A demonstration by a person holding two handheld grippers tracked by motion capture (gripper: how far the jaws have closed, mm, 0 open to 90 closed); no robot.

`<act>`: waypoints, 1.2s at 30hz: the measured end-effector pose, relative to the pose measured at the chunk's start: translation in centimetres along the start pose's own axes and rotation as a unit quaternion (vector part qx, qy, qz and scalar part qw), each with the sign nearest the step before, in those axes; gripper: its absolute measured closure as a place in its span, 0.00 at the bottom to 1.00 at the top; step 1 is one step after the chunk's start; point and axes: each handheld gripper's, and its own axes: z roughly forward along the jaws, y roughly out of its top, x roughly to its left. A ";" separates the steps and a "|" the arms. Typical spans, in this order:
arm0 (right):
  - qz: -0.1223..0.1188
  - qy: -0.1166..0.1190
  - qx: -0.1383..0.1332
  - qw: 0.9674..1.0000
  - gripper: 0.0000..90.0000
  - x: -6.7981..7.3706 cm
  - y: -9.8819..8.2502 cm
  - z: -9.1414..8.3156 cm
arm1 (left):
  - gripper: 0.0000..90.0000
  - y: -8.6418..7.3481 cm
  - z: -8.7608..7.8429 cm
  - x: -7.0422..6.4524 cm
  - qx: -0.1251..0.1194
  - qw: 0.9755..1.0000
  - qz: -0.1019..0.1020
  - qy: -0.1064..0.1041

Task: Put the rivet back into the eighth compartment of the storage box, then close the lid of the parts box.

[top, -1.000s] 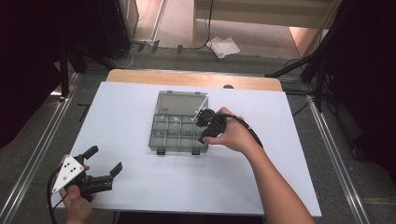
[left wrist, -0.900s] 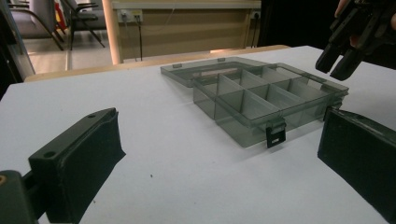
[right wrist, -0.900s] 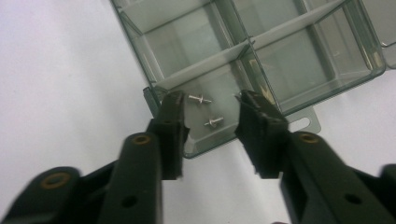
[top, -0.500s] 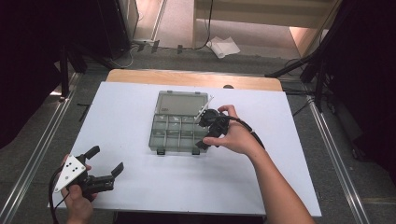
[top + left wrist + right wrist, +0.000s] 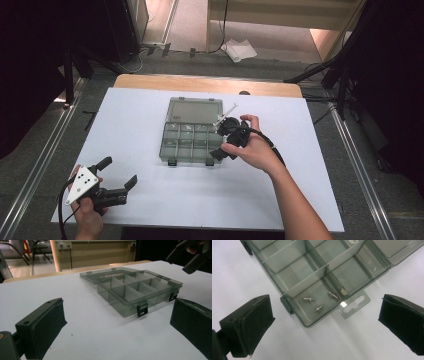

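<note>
A grey see-through compartment box (image 5: 186,141) lies open mid-table, its lid (image 5: 195,110) folded back flat. My right gripper (image 5: 220,141) hovers over the box's near right corner. Its jaws have just been opening and now stand wide with nothing between them. In the right gripper view the right gripper (image 5: 324,327) looks down on the box (image 5: 312,272), where three small screws (image 5: 319,301) lie in the corner compartment beside a clear hang tab (image 5: 353,305). My left gripper (image 5: 119,171) rests open at the table's near left corner. It faces the box (image 5: 135,290) from well short of it.
The white table top (image 5: 310,200) has a wooden strip (image 5: 200,84) along its far edge. The right gripper's cable (image 5: 270,147) trails over the wrist. Metal rails (image 5: 45,160) and dark stands flank the table. Crumpled paper (image 5: 239,50) lies on the floor behind.
The right gripper's jaws have spread wider over the box corner, and the hand has barely shifted. The left gripper has stayed where it was.
</note>
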 end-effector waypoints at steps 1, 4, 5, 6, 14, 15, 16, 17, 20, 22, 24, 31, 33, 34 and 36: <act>0.004 -0.001 -0.003 1.000 0.00 -0.1 -0.1 0.0 | 0.00 0.0 0.1 0.0 0.000 1.000 -0.001 0.001; 0.011 0.004 -0.011 1.000 0.00 -0.2 -0.3 0.1 | 0.00 0.1 0.4 -0.1 0.001 1.000 0.000 -0.002; 0.011 0.004 -0.014 1.000 0.00 -0.2 -0.4 0.1 | 0.00 0.2 0.5 -0.2 0.004 1.000 0.001 -0.001; 0.013 0.002 -0.014 1.000 0.00 -0.2 -0.4 0.2 | 0.00 0.3 0.6 -0.2 0.004 1.000 0.000 -0.003; 0.030 -0.003 -0.036 0.999 0.00 -0.8 -0.7 -0.1 | 0.00 1.1 2.1 -0.3 0.007 1.000 -0.004 -0.018; 0.031 -0.002 -0.040 0.999 0.00 -0.8 -0.7 -0.2 | 0.00 1.2 2.3 -0.3 0.011 1.000 -0.001 -0.020; 0.033 0.002 -0.043 0.999 0.00 -0.9 -0.7 -0.3 | 0.00 1.2 2.4 -0.3 0.012 1.000 0.000 -0.021; 0.033 0.001 -0.045 0.998 0.00 -0.9 -0.6 -0.3 | 0.00 1.3 2.6 -0.3 0.011 1.000 -0.003 -0.023; 0.038 -0.001 -0.048 0.998 0.00 -1.0 -0.6 -0.2 | 0.00 1.6 3.1 -0.3 0.012 1.000 -0.004 -0.028; 0.041 -0.006 -0.050 0.998 0.00 -1.1 -0.5 -0.2 | 0.00 1.9 3.4 -0.3 0.019 0.999 -0.001 -0.031; 0.043 -0.005 -0.054 0.998 0.00 -1.2 -0.5 -0.1 | 0.00 2.2 3.9 -0.3 0.024 0.999 -0.003 -0.038; 0.045 -0.005 -0.071 0.996 0.00 -1.4 -0.5 -0.3 | 0.00 3.0 5.7 -0.2 0.033 0.998 -0.005 -0.054; 0.047 -0.006 -0.072 0.996 0.00 -1.4 -0.5 -0.4 | 0.00 3.1 6.3 -0.3 0.036 0.998 -0.004 -0.058; 0.047 -0.006 -0.073 0.996 0.00 -1.5 -0.6 -0.4 | 0.00 3.2 6.6 -0.4 0.037 0.997 -0.002 -0.062; 0.050 -0.005 -0.078 0.996 0.00 -1.5 -0.7 -0.6 | 0.00 3.3 7.1 -0.4 0.040 0.997 -0.003 -0.064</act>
